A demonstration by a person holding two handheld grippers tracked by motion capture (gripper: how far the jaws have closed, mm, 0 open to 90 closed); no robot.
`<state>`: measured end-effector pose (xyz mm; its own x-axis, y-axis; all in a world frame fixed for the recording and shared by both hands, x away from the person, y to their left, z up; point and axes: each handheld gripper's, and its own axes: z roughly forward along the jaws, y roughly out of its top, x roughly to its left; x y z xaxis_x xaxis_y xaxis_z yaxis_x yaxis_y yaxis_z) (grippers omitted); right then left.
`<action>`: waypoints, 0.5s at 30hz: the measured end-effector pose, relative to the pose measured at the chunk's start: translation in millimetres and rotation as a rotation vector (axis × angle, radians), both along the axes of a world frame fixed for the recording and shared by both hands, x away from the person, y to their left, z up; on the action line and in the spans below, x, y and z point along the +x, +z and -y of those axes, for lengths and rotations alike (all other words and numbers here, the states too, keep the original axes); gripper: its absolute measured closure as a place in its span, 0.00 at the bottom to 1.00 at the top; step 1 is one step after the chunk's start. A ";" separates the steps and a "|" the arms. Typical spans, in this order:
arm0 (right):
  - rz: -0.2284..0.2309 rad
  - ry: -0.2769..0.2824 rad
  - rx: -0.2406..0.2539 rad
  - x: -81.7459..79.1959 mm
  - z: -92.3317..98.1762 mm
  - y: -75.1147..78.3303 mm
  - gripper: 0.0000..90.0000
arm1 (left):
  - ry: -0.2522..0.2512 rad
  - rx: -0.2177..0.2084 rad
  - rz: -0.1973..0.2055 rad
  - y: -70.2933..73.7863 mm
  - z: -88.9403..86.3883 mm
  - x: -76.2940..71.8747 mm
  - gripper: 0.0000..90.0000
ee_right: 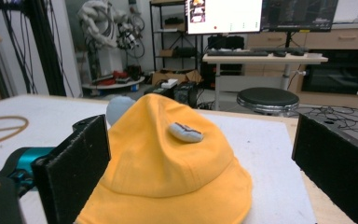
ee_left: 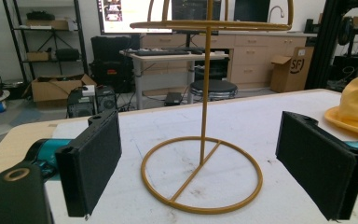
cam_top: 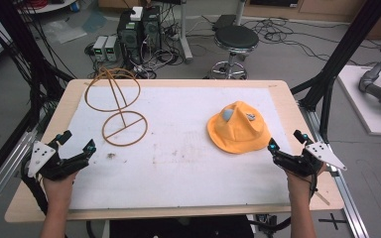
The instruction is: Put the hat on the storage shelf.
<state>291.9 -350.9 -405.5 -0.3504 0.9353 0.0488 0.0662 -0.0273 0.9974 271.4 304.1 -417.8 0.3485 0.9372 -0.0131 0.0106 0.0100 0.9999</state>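
Since both the left gripper and right gripper stand wide and empty, the soft orange fabric bucket hat probably wants a brim pinch before lifting toward the upright gold wire hat stand.

Even, diffuse indoor light filled all views, casting only faint shadows on the white mat. Bright monitors at twelve o'clock in both gripper views were overexposed. All frames looked soft, with wide-angle stretching toward the edges.
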 end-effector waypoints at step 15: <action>0.013 -0.003 -0.005 2.0 -3.7 7.9 0.05 | 0.001 -0.002 -0.007 -1.0 -0.8 -1.2 0.16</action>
